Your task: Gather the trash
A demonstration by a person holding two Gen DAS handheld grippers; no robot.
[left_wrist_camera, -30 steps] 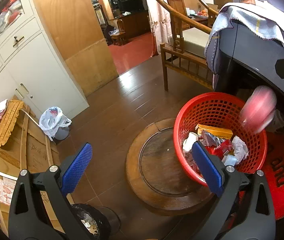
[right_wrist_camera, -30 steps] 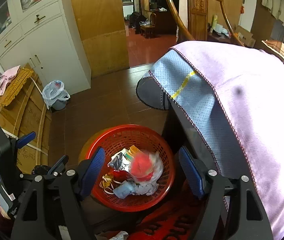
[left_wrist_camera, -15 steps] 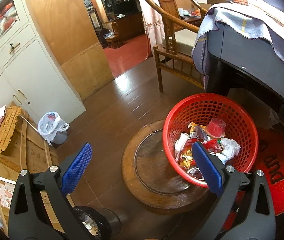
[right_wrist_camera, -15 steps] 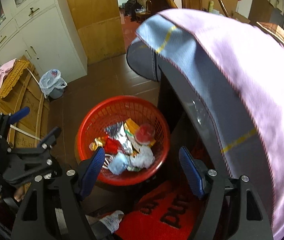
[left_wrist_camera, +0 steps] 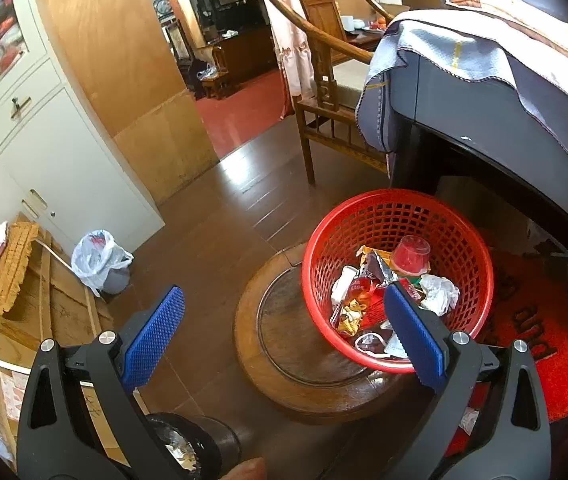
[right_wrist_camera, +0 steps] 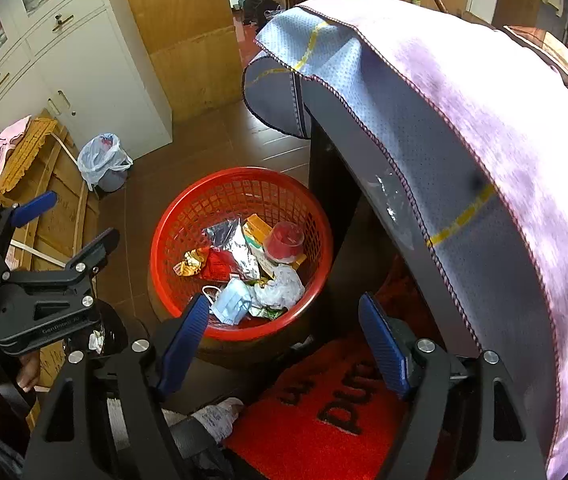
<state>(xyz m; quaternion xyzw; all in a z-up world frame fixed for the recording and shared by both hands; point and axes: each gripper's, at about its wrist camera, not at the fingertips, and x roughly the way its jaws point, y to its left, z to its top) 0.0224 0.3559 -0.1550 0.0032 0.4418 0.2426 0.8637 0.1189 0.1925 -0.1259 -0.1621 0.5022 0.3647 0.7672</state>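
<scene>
my right tongs (right_wrist_camera: pixel 284 344): released, blue pads wide apart, nothing between them, pointing down over the near rim of the basket and the red mat
my left tongs (left_wrist_camera: pixel 284 336): released too, pads spread wide and empty, hanging over the round wooden stand; seen from the right wrist they sit off to the left of the basket
red mat (right_wrist_camera: pixel 323 432): on the floor just under my right tongs, dark lettering on it
crumpled paper (right_wrist_camera: pixel 220 416): lies on the floor at the mat's left edge, outside the basket
red basket (left_wrist_camera: pixel 479 264): stands on the round wooden stand (left_wrist_camera: pixel 284 360), partly overhanging its right side, just beside the covered worktop
trash in basket: red plastic cup (left_wrist_camera: pixel 411 254) on top, silver foil wrapper (right_wrist_camera: pixel 236 246), white tissue (left_wrist_camera: pixel 439 292), blue face mask (right_wrist_camera: pixel 232 304), all lying loose inside
covered worktop (right_wrist_camera: pixel 463 128): dark frame draped with a pale cloth, right of the basket
small bin (left_wrist_camera: pixel 100 264): lined with a white plastic bag, by the white cabinet (left_wrist_camera: pixel 56 168)
wooden chair (left_wrist_camera: pixel 323 92): farther back, near the doorway
</scene>
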